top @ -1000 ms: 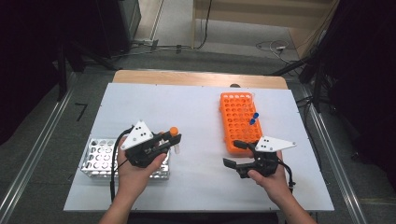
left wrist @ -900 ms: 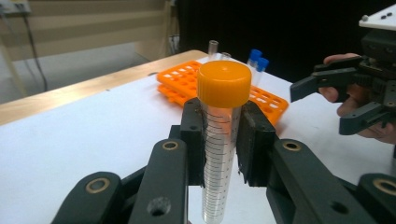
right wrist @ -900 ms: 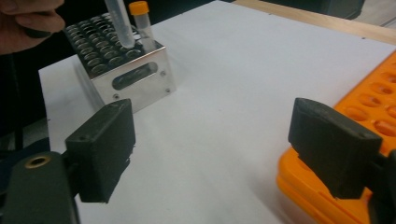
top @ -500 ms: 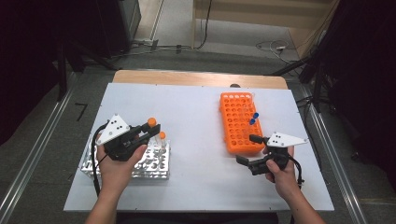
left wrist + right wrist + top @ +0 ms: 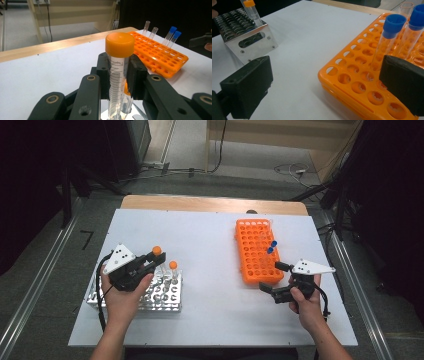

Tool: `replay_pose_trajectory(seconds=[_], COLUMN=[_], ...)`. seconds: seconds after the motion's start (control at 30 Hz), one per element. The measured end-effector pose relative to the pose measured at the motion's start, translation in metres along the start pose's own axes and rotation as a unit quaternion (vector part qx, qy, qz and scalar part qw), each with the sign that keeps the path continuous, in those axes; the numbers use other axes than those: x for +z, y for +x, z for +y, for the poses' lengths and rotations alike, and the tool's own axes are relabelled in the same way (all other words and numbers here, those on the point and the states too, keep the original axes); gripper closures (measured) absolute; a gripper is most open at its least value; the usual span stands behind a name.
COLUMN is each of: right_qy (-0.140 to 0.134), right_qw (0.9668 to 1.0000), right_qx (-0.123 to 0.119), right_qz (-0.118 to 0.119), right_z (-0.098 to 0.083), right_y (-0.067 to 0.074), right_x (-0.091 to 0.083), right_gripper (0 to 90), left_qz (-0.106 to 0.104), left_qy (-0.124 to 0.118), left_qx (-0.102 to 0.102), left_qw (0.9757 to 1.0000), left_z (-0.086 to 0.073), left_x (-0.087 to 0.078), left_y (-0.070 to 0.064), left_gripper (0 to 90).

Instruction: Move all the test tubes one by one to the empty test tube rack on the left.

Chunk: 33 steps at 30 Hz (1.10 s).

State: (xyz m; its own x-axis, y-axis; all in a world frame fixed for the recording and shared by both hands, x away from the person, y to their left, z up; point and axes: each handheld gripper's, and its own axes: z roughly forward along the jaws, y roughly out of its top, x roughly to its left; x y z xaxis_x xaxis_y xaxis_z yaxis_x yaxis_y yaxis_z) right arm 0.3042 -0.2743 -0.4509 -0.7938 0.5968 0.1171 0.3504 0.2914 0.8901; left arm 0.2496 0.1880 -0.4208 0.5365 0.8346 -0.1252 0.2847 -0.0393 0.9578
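Your left gripper [image 5: 119, 75] pinches an orange-capped tube [image 5: 119, 57] just over the metal rack [image 5: 165, 292], not yet seated beside the one already standing there, while your right gripper [image 5: 273, 278], jaws just opened wide and empty, sits by the orange rack [image 5: 252, 265].

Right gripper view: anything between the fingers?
No. The right gripper is open, its fingers apart over bare table beside the orange rack.

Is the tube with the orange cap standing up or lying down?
Standing up. The left tongs squeeze the orange-capped tube on both sides, cap on top, above the metal rack.
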Motion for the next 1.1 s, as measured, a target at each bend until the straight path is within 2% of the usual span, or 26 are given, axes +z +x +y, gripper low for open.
replay_pose_trajectory(seconds=[0.07, 0.5, 0.67, 0.77, 0.83, 1.0, 1.03, 1.1], right_qy=[0.0, 0.0, -0.001, -0.002, -0.001, -0.001, 0.0, -0.001], right_qw=[1.0, 1.0, 1.0, 1.0, 1.0, 1.0, 1.0, 1.0], right_qx=[0.0, 0.004, 0.004, 0.004, 0.006, 0.006, 0.006, 0.006], right_qz=[-0.001, -0.004, -0.004, -0.004, -0.005, -0.005, -0.005, -0.005], right_z=[0.0, -0.002, -0.002, -0.002, -0.002, -0.002, -0.002, -0.002], right_y=[-0.001, -0.003, -0.004, -0.004, -0.004, -0.004, -0.004, -0.004], right_x=[0.0, 0.0, 0.0, 0.0, -0.001, 0.0, 0.0, 0.0], right_gripper=[0.0, 0.0, 0.0, 0.0, 0.0, 0.0, 0.0, 0.0], left_qz=[0.002, 0.006, 0.007, 0.0, -0.002, 0.017, 0.017, 0.017], left_qy=[-0.004, 0.003, 0.002, 0.001, 0.002, 0.021, 0.021, 0.018], left_qx=[-0.006, -0.001, -0.007, -0.007, 0.007, 0.037, 0.039, 0.031], left_qw=[1.0, 1.0, 0.9999, 1.0, 1.0, 0.999, 0.9989, 0.9992], left_z=[-0.003, -0.008, -0.009, -0.008, -0.006, -0.004, -0.005, -0.006], left_x=[0.002, 0.008, 0.007, 0.006, 0.005, 0.009, 0.009, 0.009], left_y=[0.0, -0.001, -0.001, -0.002, -0.006, -0.013, -0.013, -0.012], left_gripper=[74.4, 74.4, 74.3, 74.3, 74.3, 74.4, 74.3, 74.3])
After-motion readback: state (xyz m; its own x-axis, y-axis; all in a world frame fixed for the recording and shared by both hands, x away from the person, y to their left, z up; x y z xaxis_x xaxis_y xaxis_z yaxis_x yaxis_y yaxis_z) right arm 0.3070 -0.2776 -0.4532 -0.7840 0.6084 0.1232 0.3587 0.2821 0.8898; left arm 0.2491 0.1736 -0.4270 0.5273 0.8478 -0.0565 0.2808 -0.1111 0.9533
